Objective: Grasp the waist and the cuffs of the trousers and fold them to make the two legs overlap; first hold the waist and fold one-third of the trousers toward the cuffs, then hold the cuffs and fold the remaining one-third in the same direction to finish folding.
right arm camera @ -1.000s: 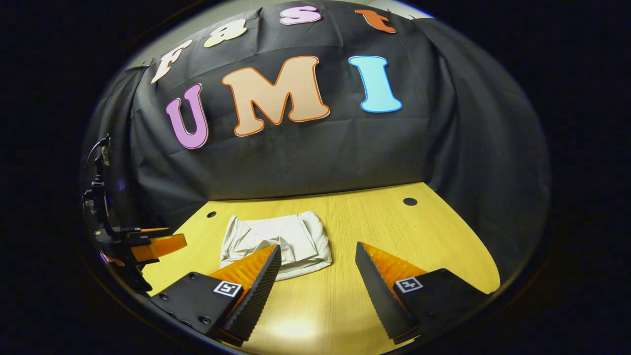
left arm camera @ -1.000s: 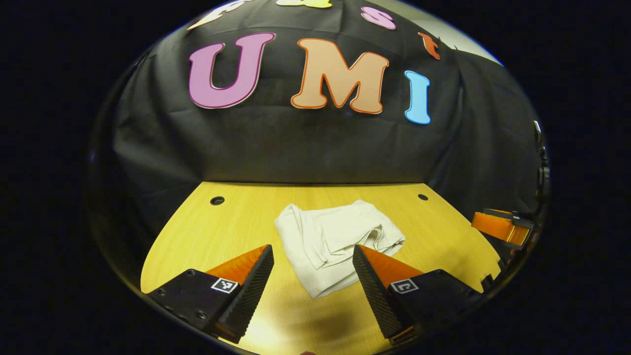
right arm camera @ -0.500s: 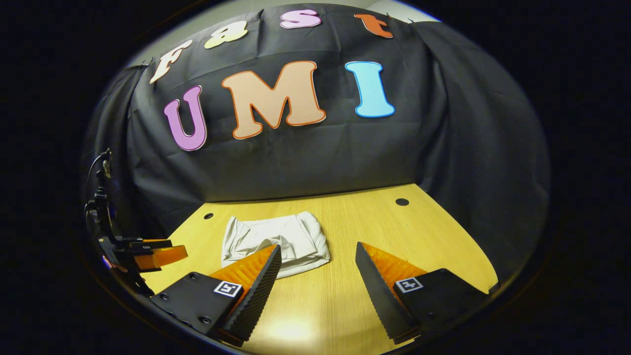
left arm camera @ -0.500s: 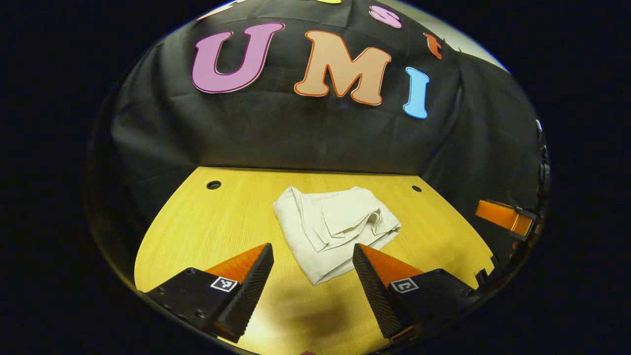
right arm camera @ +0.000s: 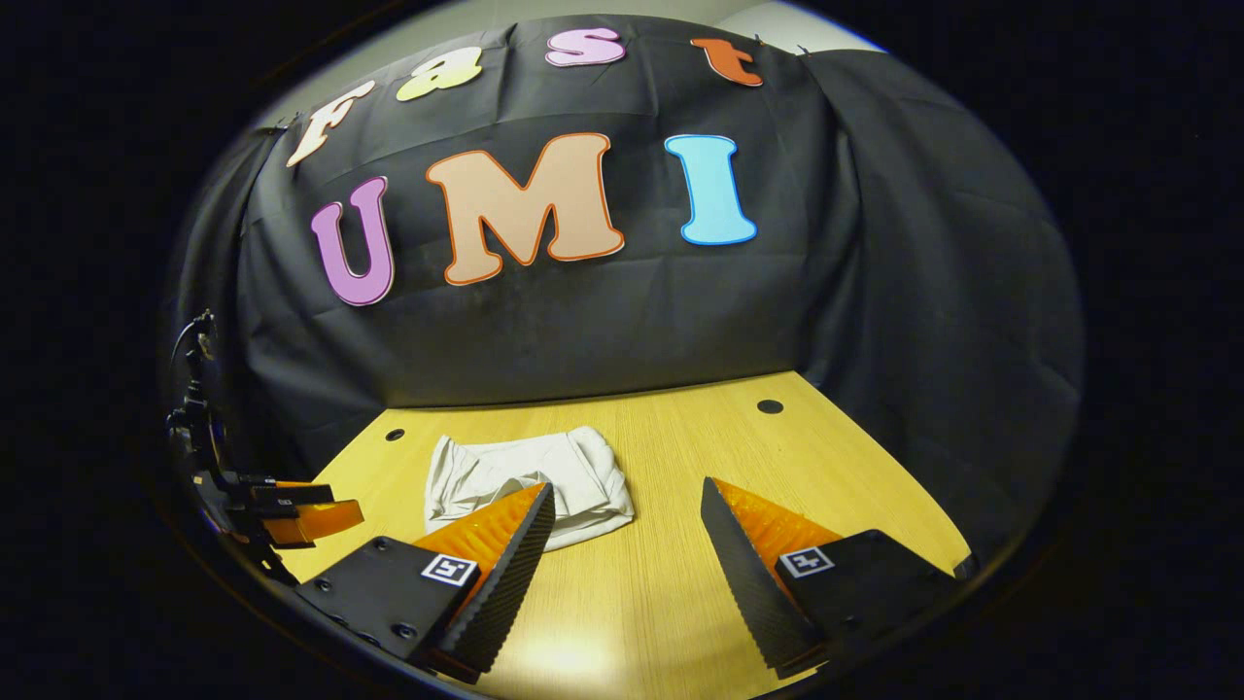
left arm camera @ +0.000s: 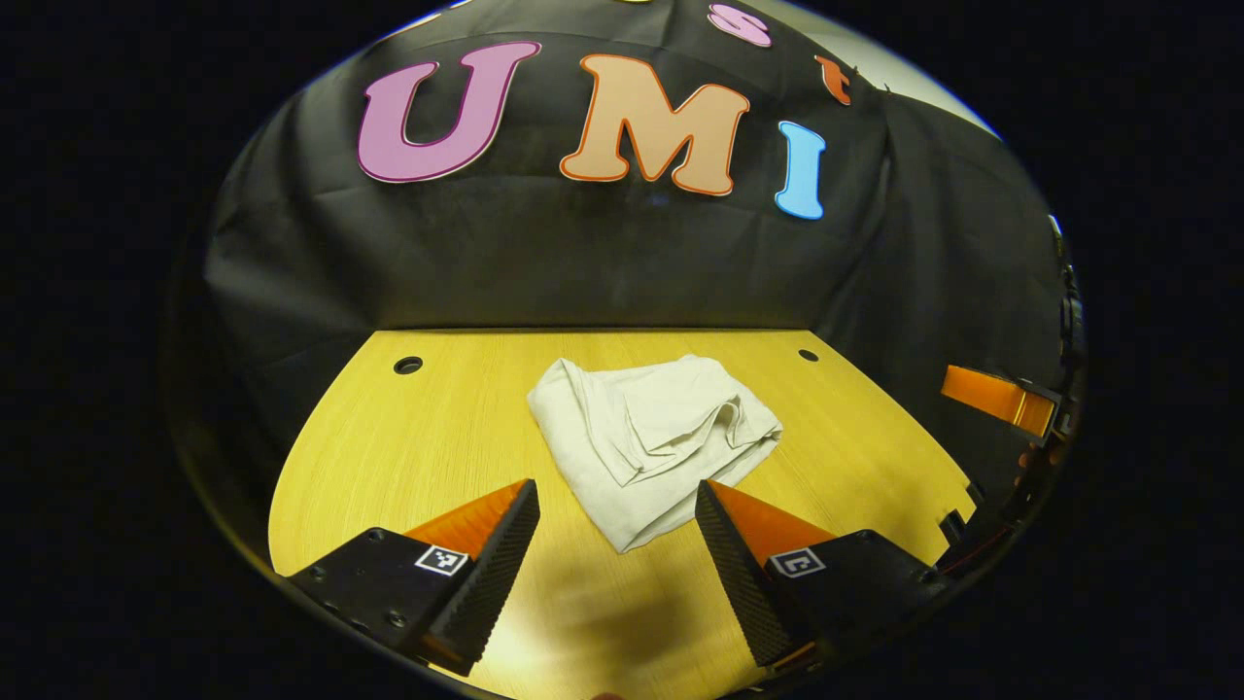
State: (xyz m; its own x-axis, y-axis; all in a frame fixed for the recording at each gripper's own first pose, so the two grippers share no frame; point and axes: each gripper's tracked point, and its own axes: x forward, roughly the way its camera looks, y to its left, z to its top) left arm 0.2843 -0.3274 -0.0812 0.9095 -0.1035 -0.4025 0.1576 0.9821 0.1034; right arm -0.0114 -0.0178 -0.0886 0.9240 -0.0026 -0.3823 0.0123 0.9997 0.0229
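Trousers [left arm camera: 649,437] lying as a compact pale bundle on the wooden table [left arm camera: 437,437], toward the back, just short of the black cloth wall [left arm camera: 544,262]. Layers stacked on top of each other, w/ a rumpled flap on top and one corner pointing toward the near edge. Judged: folding basically done, bundle left where the last fold landed; top layer not smoothed flat.

Left gripper [left arm camera: 617,506]: spread wide, nothing between fingers, hanging above the table just short of the bundle's near corner, not touching cloth. Corner seen through the gap btw the fingers, which probably means the tool is just pulled back off the cloth, not set for a grab.

Right gripper [right arm camera: 627,510]: also spread wide, empty, sitting to the right of the trousers [right arm camera: 525,476]; its own left finger overlaps the bundle's near edge in right gripper view, but contact cannot be told, likely above it. Bare table ahead of it.

Each tool also visible at the far edge of the other's view, well apart from the bundle. Both off to opposite sides of the trousers, apparently so the stack isn't disturbed.

Small round holes [left arm camera: 408,366] near the table's back corners, either side of the bundle, well apart from it.

Risk, as a guess: loose top flap could slide open if nudged; any tidy-up needs a light pinch at the flap edge only.
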